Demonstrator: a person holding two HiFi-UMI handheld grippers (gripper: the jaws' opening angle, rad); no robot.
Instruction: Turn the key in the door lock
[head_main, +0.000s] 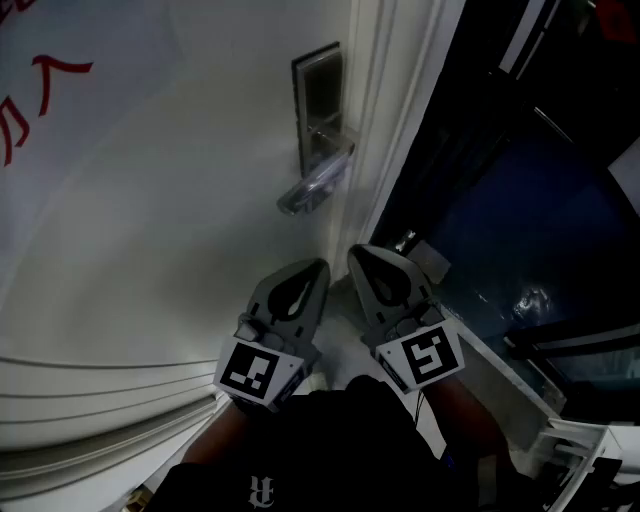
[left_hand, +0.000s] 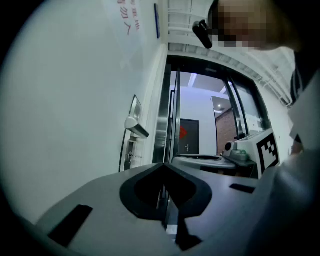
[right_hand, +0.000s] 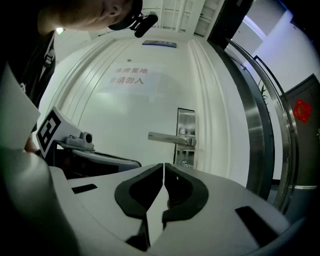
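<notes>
From the head view, the main risk I see is a blind approach. The silver lever handle (head_main: 316, 182) juts out from the tall brushed-metal lock plate (head_main: 318, 92) on the white panelled door (head_main: 150, 210) and hides whatever sits beneath it. A tip lifted straight up could knock the lever rather than reach the lock. Both tools sit low, below the lever and close to the door's edge. The left hand-held gripper (head_main: 320, 265) and the right hand-held gripper (head_main: 353, 250) are side by side, nearly touching, with their tips angled up toward the plate. In the left gripper view the jaws are pressed together on nothing. The small lock cylinder (left_hand: 130, 155) lies off to their left, under the lever, so this tool is badly lined up. Something thin may stick out of it, but I cannot tell whether it is the key. In the right gripper view the jaws are also closed and empty, leaving only a hairline slit. They point just under the cylinder (right_hand: 186, 163), and would have to part first or they will merely nudge a key.
</notes>
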